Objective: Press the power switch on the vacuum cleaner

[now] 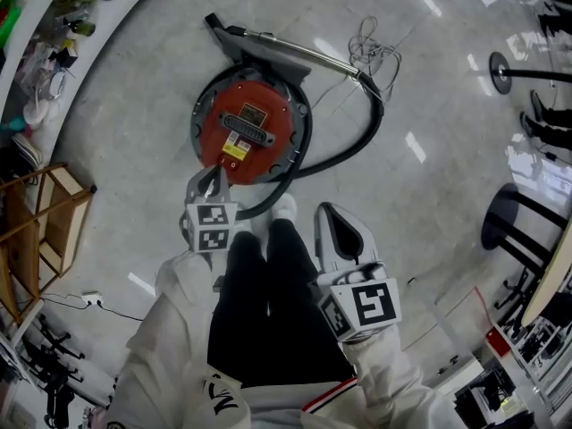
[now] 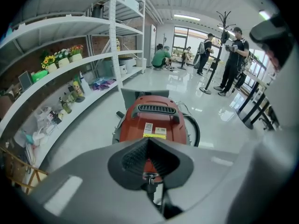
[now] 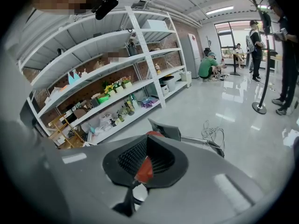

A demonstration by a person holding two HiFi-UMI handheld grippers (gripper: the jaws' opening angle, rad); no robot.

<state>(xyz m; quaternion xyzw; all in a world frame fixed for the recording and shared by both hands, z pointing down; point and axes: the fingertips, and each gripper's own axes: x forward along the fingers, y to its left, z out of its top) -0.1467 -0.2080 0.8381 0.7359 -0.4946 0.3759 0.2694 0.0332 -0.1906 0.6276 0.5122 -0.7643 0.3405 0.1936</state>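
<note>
Head view: vacuum cleaner [image 1: 246, 132] on glossy floor [image 1: 447, 213].

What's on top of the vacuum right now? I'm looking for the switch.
A black handle and two labels show on the red lid. The shut left tongs cover its near edge, so a switch there can't be seen.

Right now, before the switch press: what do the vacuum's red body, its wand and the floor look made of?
The red body: likely moulded plastic, semi-gloss; soft highlights, ribbed vent. The wand: probably metal, bright finish; thin straight tube with a sharp glint. The floor: polished stone-look tile or coating, can't tell which; it mirrors the ceiling lights.
</note>
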